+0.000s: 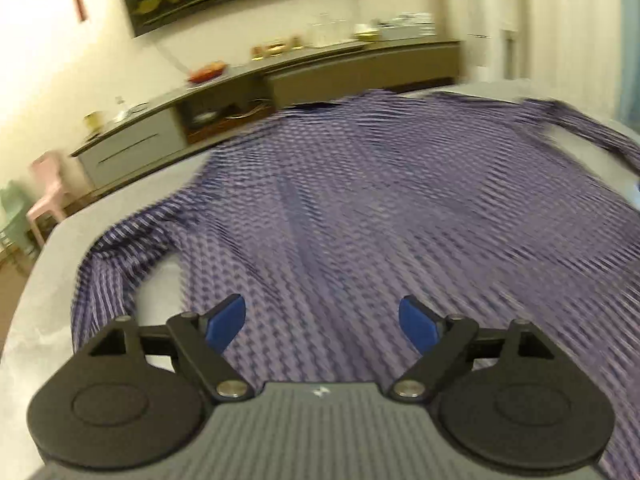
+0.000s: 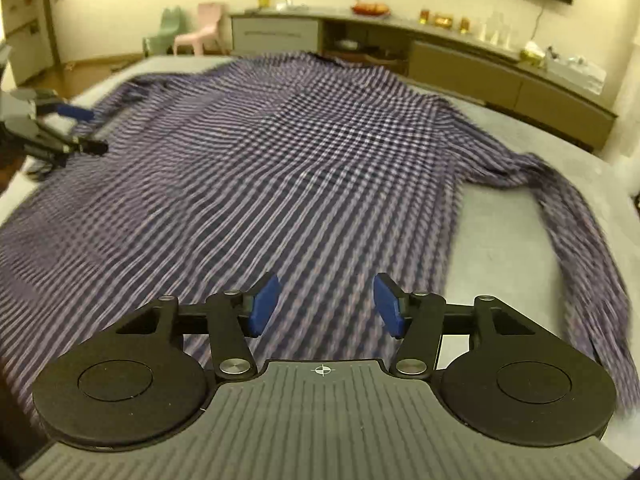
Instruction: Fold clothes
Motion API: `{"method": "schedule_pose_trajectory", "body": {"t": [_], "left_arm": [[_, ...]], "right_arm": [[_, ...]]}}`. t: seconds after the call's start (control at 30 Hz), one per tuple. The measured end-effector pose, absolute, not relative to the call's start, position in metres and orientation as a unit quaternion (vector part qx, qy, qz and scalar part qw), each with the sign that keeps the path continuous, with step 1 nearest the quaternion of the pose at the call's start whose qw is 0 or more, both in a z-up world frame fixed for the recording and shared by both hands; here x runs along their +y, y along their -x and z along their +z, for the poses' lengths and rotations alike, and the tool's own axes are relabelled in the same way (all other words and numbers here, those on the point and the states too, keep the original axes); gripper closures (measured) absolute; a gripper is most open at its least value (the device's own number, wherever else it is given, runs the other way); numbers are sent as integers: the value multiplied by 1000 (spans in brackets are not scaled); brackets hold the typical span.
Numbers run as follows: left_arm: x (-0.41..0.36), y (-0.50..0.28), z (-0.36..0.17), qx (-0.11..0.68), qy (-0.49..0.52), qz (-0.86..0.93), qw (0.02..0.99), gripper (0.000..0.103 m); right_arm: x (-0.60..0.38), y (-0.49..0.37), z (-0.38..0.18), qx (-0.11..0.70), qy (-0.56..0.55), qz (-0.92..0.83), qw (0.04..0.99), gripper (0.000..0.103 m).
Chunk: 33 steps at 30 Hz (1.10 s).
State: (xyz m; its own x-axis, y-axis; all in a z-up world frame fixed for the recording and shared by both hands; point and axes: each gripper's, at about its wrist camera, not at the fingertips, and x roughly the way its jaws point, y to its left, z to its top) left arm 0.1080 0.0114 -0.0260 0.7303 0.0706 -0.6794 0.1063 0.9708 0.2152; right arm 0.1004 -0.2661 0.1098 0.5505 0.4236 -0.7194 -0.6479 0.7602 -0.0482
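Observation:
A purple and navy checked long-sleeved shirt [image 1: 360, 200] lies spread flat on a grey table [image 1: 36, 312], collar at the far end. It also shows in the right wrist view [image 2: 280, 168]. One sleeve [image 1: 120, 248] trails at the near left, the other sleeve [image 2: 580, 232] runs down the right side. My left gripper [image 1: 322, 324] is open and empty just above the shirt's hem. My right gripper [image 2: 326, 306] is open and empty above the hem further right. The left gripper also shows in the right wrist view [image 2: 86, 130] at the far left.
A long low sideboard [image 2: 460, 68] with bottles, a red dish and boxes runs along the wall behind the table. A pink chair [image 2: 204, 32] and a green chair [image 2: 166, 28] stand at its left end. Bare table [image 2: 500, 240] shows between body and right sleeve.

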Motion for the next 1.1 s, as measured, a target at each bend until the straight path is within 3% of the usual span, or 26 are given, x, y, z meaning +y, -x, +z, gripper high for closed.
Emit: {"method": "schedule_pose_trajectory", "body": {"t": [0.13,0.17,0.23,0.33,0.4,0.43,0.6,0.67,0.8,0.83,0.87,0.9,0.93,1.0,1.07,1.1], "left_arm": [[48,-157,-50,380,-100,15,920,21],[57,-164,-56,387,-91,21,917,21],[81,-174,-64,401,-58,37,914,9],[114,-184,-63,413,-31,91,906,8],[130,-188,-60,415,-24,114,902,16],[135,-191,-55,414,-23,113,903,27],[120,-224,-33,355,-61,53,931,21],[117,-252,-39,358,-77,39,930,20],[132,-297,-64,376,-73,60,922,23],[142,-300,-67,378,-62,73,921,13],[152,-301,-68,380,-49,84,920,7],[163,-301,-69,381,-37,94,919,4],[173,-302,-70,382,-24,105,918,4],[192,-303,-69,387,-10,129,913,8],[202,-303,-62,398,-13,144,906,28],[202,-301,-55,399,-8,129,908,30]], "right_arm": [[-238,-168,83,371,163,297,865,56],[-240,-182,79,374,149,296,866,53],[-251,-197,81,381,138,287,868,51],[-278,-223,88,403,127,246,872,53],[-300,-241,90,419,112,205,877,50],[-307,-248,92,430,104,198,875,54],[-294,-270,121,401,66,211,889,60],[-279,-280,133,375,53,223,898,50],[-239,-338,106,383,88,216,894,52],[-238,-347,96,390,99,207,891,58],[-237,-356,87,398,111,198,889,56],[-244,-362,88,397,104,192,891,46],[-252,-368,89,396,96,186,894,47],[-262,-382,89,397,103,130,903,47],[-270,-390,93,417,75,121,898,48],[-271,-395,95,429,60,121,893,54]]}}
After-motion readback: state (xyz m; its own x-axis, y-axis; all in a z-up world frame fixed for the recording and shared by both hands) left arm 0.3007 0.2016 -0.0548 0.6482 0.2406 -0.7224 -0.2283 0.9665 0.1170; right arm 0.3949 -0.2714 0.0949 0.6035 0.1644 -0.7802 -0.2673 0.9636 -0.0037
